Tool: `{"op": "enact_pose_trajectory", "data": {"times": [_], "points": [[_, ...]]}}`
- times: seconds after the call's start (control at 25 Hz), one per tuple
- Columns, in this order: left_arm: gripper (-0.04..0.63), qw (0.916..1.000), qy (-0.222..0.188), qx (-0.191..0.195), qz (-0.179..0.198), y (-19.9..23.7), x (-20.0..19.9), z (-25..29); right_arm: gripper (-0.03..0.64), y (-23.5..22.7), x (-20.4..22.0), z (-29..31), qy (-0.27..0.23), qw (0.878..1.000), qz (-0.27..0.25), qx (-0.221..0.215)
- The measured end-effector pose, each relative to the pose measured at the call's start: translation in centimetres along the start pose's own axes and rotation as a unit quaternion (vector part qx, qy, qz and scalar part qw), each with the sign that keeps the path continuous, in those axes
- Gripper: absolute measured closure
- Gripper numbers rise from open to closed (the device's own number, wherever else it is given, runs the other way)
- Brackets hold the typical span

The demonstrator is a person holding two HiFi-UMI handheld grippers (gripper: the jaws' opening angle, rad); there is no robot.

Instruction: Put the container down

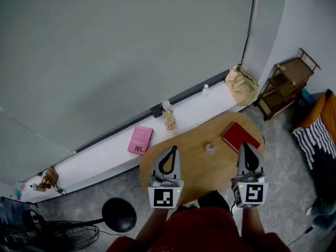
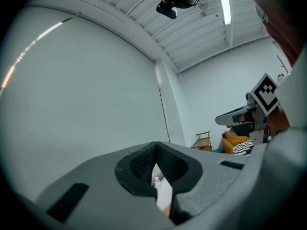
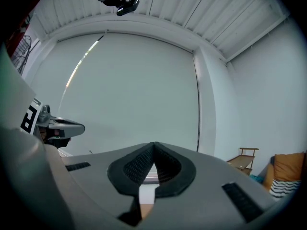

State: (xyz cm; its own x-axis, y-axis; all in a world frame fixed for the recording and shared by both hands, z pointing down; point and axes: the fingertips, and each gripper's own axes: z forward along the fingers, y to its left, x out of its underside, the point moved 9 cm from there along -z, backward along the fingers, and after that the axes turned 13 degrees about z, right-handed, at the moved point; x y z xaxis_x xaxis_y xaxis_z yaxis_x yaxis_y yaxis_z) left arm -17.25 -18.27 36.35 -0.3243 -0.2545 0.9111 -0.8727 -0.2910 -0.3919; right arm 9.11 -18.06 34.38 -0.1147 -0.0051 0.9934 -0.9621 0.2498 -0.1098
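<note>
A small pinkish clear container (image 1: 210, 148) stands on the round wooden table (image 1: 194, 172), between my two grippers and touching neither. My left gripper (image 1: 174, 148) hangs over the table's left part, shut with nothing in it. To the container's right, my right gripper (image 1: 245, 145) is shut and empty too. In the left gripper view the left gripper (image 2: 154, 143) points up at the wall with its jaw tips together. The right gripper view shows the right gripper (image 3: 153, 144) the same way. The container is hidden in both gripper views.
A red book (image 1: 240, 137) lies on the table's far right. Behind the table, a white ledge (image 1: 105, 156) carries a pink book (image 1: 140, 139), small bottles (image 1: 169, 117) and a tan bag (image 1: 241, 84). A wooden shelf (image 1: 289, 80) stands at right. A black round stool (image 1: 119, 214) and a fan (image 1: 58, 235) are at lower left.
</note>
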Motion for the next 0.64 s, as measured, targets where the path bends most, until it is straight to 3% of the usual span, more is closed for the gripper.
{"op": "enact_pose_trajectory", "data": {"times": [0.16, 0.64], "points": [[0.591, 0.9996, 0.014, -0.003, -0.024, 0.03, 0.37, -0.01, 0.618, 0.24, 0.12, 0.16, 0.002, 1.0, -0.001, 0.001], [0.591, 0.9998, 0.012, 0.006, -0.016, -0.07, 0.78, 0.34, 0.618, -0.42, 0.07, 0.07, -0.005, 1.0, 0.001, 0.017]]}}
